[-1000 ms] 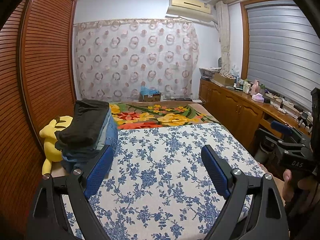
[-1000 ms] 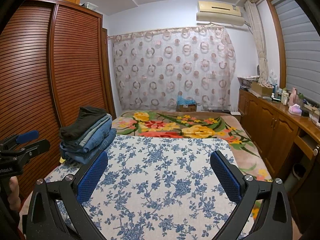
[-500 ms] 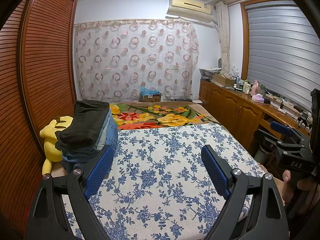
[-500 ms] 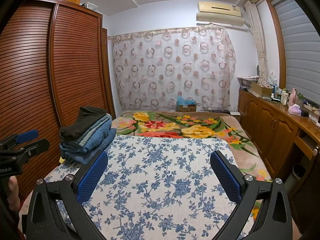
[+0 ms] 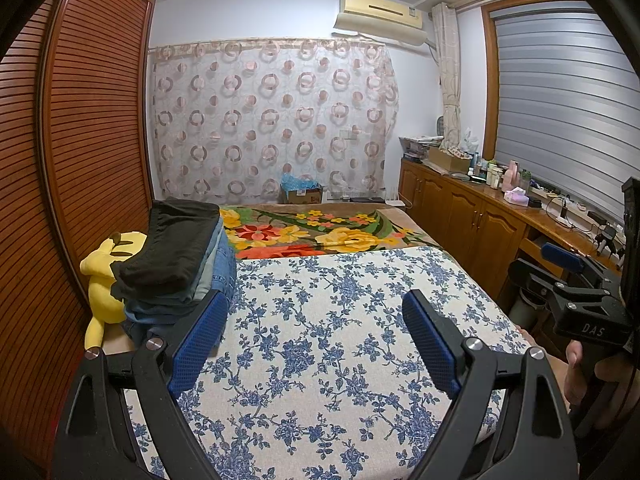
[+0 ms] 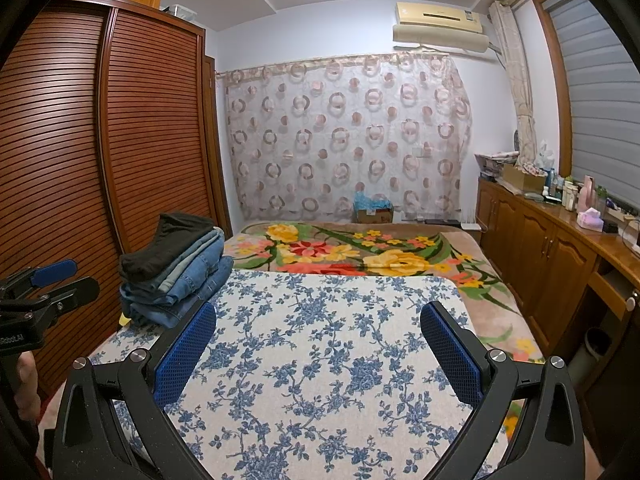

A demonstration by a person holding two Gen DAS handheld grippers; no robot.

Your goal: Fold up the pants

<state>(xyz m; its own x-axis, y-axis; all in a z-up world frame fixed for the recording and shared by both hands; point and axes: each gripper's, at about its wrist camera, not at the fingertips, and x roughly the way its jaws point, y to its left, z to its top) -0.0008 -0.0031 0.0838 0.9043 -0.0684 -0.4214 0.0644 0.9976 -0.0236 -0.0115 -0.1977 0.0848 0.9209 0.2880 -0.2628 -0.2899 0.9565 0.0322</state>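
Observation:
A stack of folded pants [image 5: 176, 260], dark pair on top and blue jeans below, sits at the left edge of the bed on the blue-flowered cloth [image 5: 328, 320]; it also shows in the right wrist view [image 6: 176, 268]. My left gripper [image 5: 316, 320] is open and empty, held above the near part of the cloth, right of the stack. My right gripper [image 6: 318, 336] is open and empty above the same cloth. Each gripper shows at the edge of the other's view: the right one [image 5: 576, 280], the left one [image 6: 44, 288].
A yellow plush toy [image 5: 104, 276] lies behind the stack against the slatted wardrobe [image 5: 80, 140]. A bright flowered blanket [image 5: 320, 232] covers the far bed. Wooden cabinets [image 5: 480, 220] with clutter run along the right. A cardboard box [image 5: 302, 194] stands by the curtain.

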